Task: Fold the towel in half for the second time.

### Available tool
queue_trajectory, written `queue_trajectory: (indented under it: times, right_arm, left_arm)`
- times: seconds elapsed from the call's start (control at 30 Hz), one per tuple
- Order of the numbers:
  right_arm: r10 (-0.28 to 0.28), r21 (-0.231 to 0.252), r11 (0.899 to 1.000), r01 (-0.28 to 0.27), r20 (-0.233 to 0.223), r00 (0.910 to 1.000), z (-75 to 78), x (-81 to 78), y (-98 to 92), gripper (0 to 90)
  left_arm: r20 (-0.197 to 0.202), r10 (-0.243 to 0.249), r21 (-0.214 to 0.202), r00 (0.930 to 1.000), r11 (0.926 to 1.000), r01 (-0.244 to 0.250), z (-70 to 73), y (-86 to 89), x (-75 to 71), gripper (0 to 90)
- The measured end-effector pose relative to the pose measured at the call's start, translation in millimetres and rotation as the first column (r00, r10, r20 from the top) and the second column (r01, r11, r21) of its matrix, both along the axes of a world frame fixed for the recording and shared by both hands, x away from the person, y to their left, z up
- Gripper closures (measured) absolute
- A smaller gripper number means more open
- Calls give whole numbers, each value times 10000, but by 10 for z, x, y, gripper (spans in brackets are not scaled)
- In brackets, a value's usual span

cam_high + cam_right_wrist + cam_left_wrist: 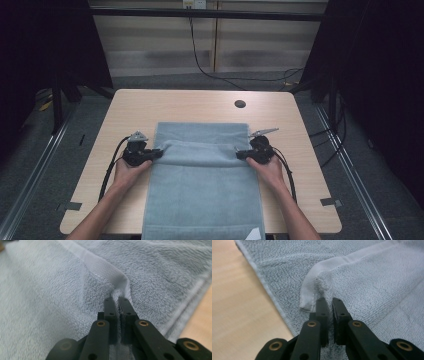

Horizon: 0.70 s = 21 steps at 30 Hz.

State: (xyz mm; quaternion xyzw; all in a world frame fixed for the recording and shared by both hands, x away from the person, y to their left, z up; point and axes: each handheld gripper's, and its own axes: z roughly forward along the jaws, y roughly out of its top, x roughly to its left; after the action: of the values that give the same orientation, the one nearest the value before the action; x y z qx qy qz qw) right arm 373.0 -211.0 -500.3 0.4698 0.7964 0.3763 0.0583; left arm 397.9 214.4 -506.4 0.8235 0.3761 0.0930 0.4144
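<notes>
You have a soft blue towel (202,185) lying down the middle of the worktop (125,107), and its near end hangs over the near edge. Your left gripper (157,153) is pinched tight on the towel's left side and your right gripper (240,154) is pinched tight on its right side, each squeezing a little bunch of cloth by the white hem (312,280), which is folded over the part under it. The towel looks light and floppy, so it will sag between your hands; hold it by the thick hem, where the cloth should slip less.
</notes>
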Motion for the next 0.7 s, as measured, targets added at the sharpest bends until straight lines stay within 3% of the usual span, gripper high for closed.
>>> queue_trajectory:
  times: [0.13,0.2,0.37,0.47,0.53,0.6,0.7]
  right_arm:
    - [-369,143,9992,368,92,9993,-24,248,16,868]
    - [-593,107,9982,592,96,9982,-24,339,29,868]
    - [-1478,437,9884,1456,515,9877,-80,487,37,868]
    - [-1731,-4,9848,1735,627,9829,-51,535,91,869]
    - [-1517,-184,9880,1533,712,9859,-15,524,105,868]
    - [-1350,301,9907,1327,943,9863,55,493,33,869]
    - [-1523,1430,9811,1307,1518,9766,305,428,-117,868]
  left_arm:
    - [-23,499,-142,9988,9987,-499,-16,-23,217,849]
    - [106,406,211,9991,9989,-408,0,-59,326,849]
    - [116,810,167,9966,9966,-811,-10,-119,528,849]
    - [-131,936,55,9955,9956,-935,-1,-116,571,848]
    - [-226,883,104,9958,9961,-880,32,-103,560,849]
    - [-69,924,-37,9957,9957,-924,118,-106,524,851]
    - [451,633,-897,9970,9942,-590,401,-71,428,852]
